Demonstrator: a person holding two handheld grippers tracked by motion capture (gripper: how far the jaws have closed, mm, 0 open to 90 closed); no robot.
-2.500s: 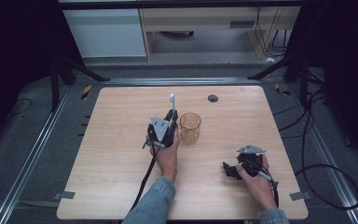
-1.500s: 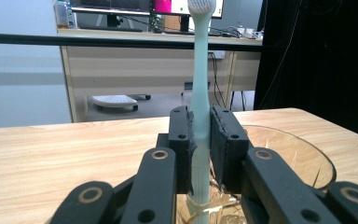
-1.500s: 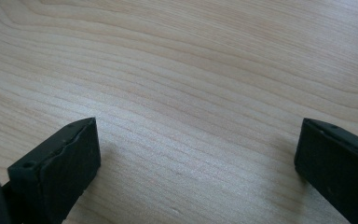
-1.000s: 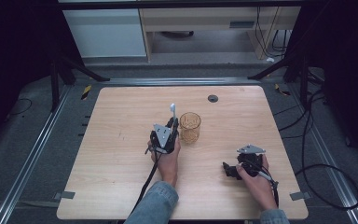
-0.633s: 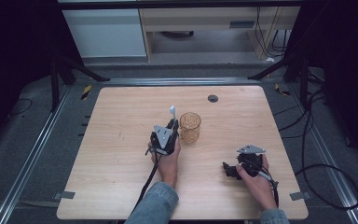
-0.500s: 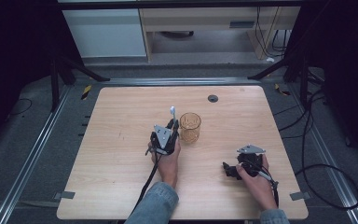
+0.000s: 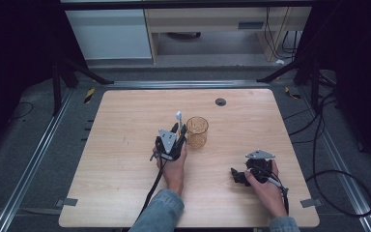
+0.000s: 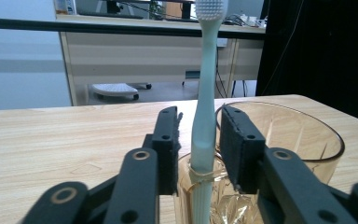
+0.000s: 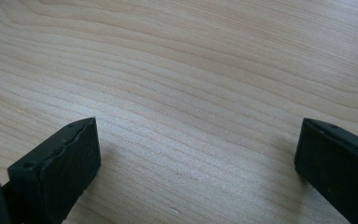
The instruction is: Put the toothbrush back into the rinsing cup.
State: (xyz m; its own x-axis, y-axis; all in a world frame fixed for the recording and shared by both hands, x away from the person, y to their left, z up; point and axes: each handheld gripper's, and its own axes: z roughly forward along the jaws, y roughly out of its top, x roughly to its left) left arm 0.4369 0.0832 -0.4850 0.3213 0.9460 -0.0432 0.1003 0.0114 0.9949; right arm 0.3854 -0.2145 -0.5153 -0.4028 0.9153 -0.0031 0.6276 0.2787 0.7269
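Observation:
A pale toothbrush (image 8: pixel 204 93) stands upright, bristles up, with its lower end inside an amber glass cup (image 8: pixel 303 140). My left gripper (image 8: pixel 199 126) straddles the handle just above the cup's near rim. Its jaws have just been opening, and a thin gap shows on each side of the handle, so the pads do not press on it. From the high view the left gripper (image 7: pixel 176 137) sits at the cup's (image 7: pixel 196 132) left side, with the brush head (image 7: pixel 178 115) above it. My right gripper (image 7: pixel 236 175) rests low on the table, open, with bare wood between its jaws (image 9: pixel 198 140).
The wooden table (image 7: pixel 121 145) has a black round grommet (image 7: pixel 220 102) near its far edge. Dark floor, metal rails and cables surround the table. A white cabinet and a desk stand beyond it.
Since the earliest frame the left gripper and the toothbrush have sunk a little at the cup. Over the last second nothing has visibly moved in the high view.

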